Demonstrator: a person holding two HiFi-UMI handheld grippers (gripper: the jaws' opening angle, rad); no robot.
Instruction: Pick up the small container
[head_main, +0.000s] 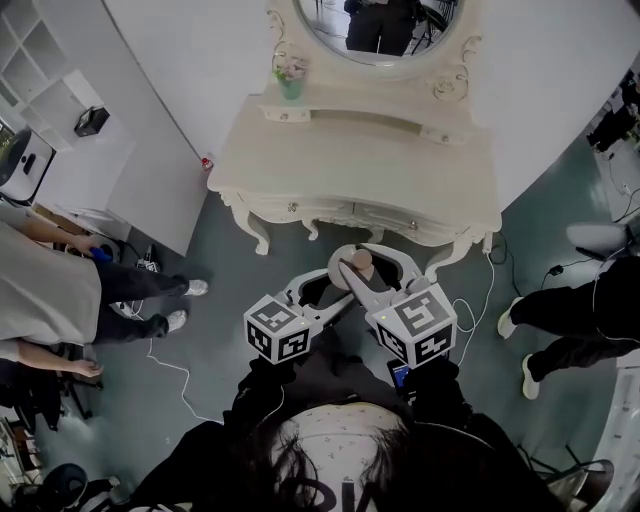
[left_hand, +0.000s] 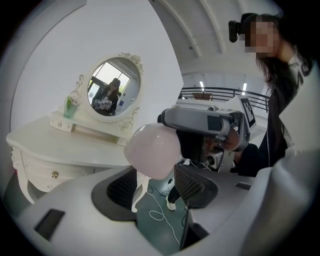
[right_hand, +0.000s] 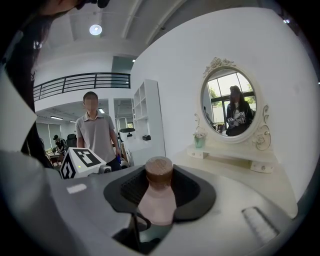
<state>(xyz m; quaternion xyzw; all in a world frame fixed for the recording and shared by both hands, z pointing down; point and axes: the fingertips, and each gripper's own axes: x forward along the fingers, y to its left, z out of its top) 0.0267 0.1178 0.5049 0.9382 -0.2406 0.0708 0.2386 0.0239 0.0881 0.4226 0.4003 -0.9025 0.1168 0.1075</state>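
Fingers (right_hand: 192, 189) of our right gripper (head_main: 368, 262) stand wide and pinch the small container (right_hand: 157, 200) by its body, one dark pad on either side. It stands upright between them, long axis across the line of the jaws, with the brown cap (right_hand: 159, 172) on top. We judge the pick-up done, since the container is clear of any surface, above the floor and just in front of the dressing table (head_main: 350, 170).

Our left gripper (left_hand: 157, 187) comes in from the left with its fingers (left_hand: 196, 184) spread and nothing pressed between them. The container's body sits just past their tips, and we cannot tell whether it touches one pad. The right hand plainly has it, so any coming move turns on that grip.

The container is a small bottle, pale pink, smooth and glossy, with a rounded body narrowing to the cap.
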